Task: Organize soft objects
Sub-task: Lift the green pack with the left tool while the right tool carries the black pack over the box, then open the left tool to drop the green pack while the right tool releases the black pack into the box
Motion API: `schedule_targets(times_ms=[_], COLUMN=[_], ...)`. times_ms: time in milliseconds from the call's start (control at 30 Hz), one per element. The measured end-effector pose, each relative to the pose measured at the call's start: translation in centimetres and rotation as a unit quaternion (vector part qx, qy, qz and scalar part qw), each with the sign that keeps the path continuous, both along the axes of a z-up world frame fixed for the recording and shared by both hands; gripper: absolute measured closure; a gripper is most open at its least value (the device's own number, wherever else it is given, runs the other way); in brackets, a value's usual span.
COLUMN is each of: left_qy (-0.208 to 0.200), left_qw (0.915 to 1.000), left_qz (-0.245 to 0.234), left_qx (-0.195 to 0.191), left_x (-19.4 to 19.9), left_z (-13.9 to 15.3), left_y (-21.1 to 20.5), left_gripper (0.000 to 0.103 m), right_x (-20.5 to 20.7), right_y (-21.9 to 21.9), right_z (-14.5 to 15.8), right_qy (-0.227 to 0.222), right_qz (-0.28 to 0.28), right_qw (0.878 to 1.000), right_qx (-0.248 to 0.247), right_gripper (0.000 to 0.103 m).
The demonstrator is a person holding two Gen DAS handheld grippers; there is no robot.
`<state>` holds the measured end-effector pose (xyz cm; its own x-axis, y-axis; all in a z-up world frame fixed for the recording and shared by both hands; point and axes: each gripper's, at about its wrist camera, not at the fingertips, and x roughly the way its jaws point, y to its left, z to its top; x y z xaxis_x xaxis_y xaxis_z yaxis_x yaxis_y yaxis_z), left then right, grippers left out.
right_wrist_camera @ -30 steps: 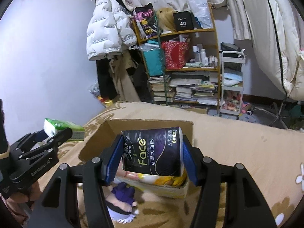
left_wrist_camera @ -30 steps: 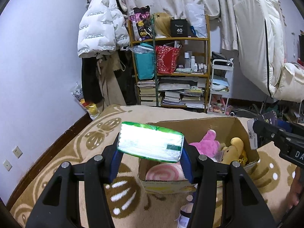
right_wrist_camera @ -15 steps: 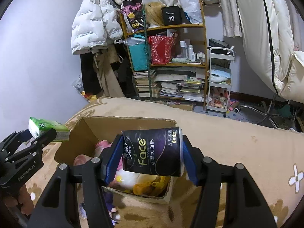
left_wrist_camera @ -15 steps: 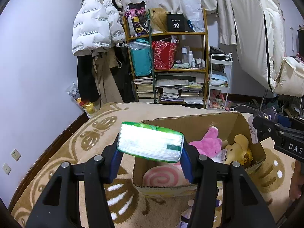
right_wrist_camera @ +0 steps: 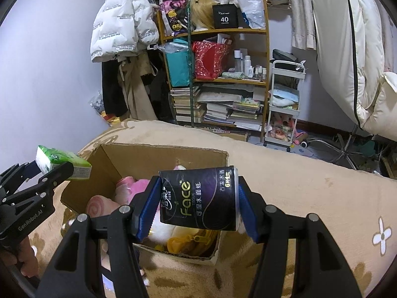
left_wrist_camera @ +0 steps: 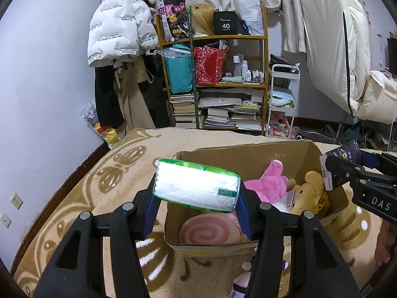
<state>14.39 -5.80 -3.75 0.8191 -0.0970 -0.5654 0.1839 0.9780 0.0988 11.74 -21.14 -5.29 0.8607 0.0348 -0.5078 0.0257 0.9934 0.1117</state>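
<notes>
My left gripper (left_wrist_camera: 197, 204) is shut on a green-and-white tissue pack (left_wrist_camera: 196, 185), held above the near left rim of an open cardboard box (left_wrist_camera: 248, 154). My right gripper (right_wrist_camera: 198, 206) is shut on a black "Face" tissue pack (right_wrist_camera: 201, 200), held over the box's (right_wrist_camera: 163, 154) right half. Inside lie a pink plush (left_wrist_camera: 268, 186), a yellow plush (left_wrist_camera: 307, 193) and a pink spiral cushion (left_wrist_camera: 209, 231). In the right wrist view the left gripper (right_wrist_camera: 49, 173) and its green pack (right_wrist_camera: 57, 160) show at the box's left rim.
The box stands on a beige patterned blanket (left_wrist_camera: 119, 173). A small doll (left_wrist_camera: 242, 283) lies on the blanket in front of the box. Behind are a cluttered wooden shelf (left_wrist_camera: 215, 79), hung coats (left_wrist_camera: 119, 39), a white trolley (left_wrist_camera: 282, 104) and white bedding (left_wrist_camera: 347, 49).
Both grippers have risen and moved towards the box with their packs still held. The box's inside and the plush toys now show more fully from above.
</notes>
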Motion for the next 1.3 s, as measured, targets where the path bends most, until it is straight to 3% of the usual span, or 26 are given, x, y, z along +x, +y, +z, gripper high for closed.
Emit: schedule_targets(times_ms=[500,833,1000,1167,1300], left_qy=[0.039,0.035,0.035,0.036,0.036], left_qw=[0.999,0.9993,0.9993,0.9992,0.9991], left_qz=[-0.009,-0.003,-0.002,0.002,0.005], left_qx=[-0.018,-0.013,-0.013,-0.019,-0.022], left_x=[0.7,0.4,0.3,0.0,-0.4], left_z=[-1.0,-0.9,-0.8,-0.5,-0.2], left_y=[0.2,0.3,0.3,0.7,1.0], left_gripper=[0.049,0.028,0.025,0.017,0.011], right_x=[0.5,0.8,0.7,0.5,0.5], right_y=[0.1,0.7,0.8,0.5,0.3], right_z=[-0.8,-1.1,-1.2,-1.0,-0.9], right_qy=[0.012,0.014,0.015,0.003,0.002], right_qz=[0.023,0.041,0.048,0.053,0.05], right_qw=[1.0,0.999,0.998,0.998,0.998], right_qx=[0.01,0.018,0.024,0.034,0.037], right_gripper=[0.039,0.038,0.036,0.023,0.022])
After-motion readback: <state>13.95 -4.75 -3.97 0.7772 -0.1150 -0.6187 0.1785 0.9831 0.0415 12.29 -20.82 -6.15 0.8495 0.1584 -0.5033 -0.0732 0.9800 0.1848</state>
